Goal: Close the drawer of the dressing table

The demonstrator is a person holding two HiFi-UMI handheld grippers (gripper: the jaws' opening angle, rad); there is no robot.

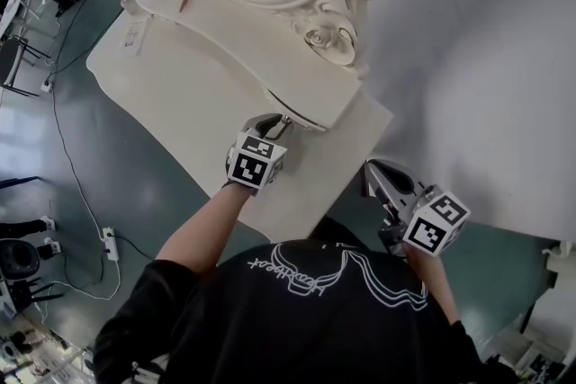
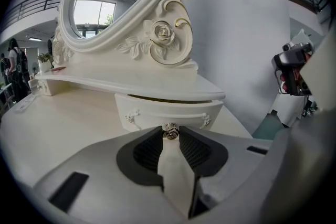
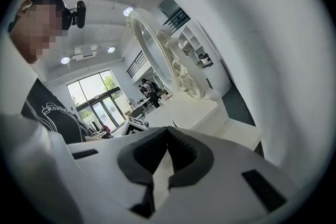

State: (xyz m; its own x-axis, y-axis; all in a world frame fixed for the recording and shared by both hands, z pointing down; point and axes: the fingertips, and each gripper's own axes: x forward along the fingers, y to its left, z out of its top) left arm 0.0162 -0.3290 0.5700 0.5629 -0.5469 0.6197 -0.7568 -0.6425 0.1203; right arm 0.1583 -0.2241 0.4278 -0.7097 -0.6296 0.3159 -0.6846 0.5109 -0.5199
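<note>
Item: drawer point(image 2: 168, 112), small and white with a curved front, set under the raised shelf point(image 2: 131, 83) of the dressing table point(image 2: 58, 128), below the rose carving at the foot of the oval mirror point(image 2: 113, 2). It lies dead ahead of my left gripper point(image 2: 170, 134). A dark slit runs along its top under the shelf, so I take it to be not fully home.

Fitting: one metal knob point(image 2: 170, 130) at the centre of the front. My left gripper's jaw tips are closed on it, one at each side.

Axis: the front runs side to side across my left gripper view. The travel to shut it runs straight along my jaws, away from me and in under the shelf. I judge a plain forward push will do, kept square so the drawer does not skew.

Other hand: my right gripper point(image 3: 168, 130) has its jaws together on nothing. It hangs off the table's right corner, well apart from the drawer. The left is the nearer.
</note>
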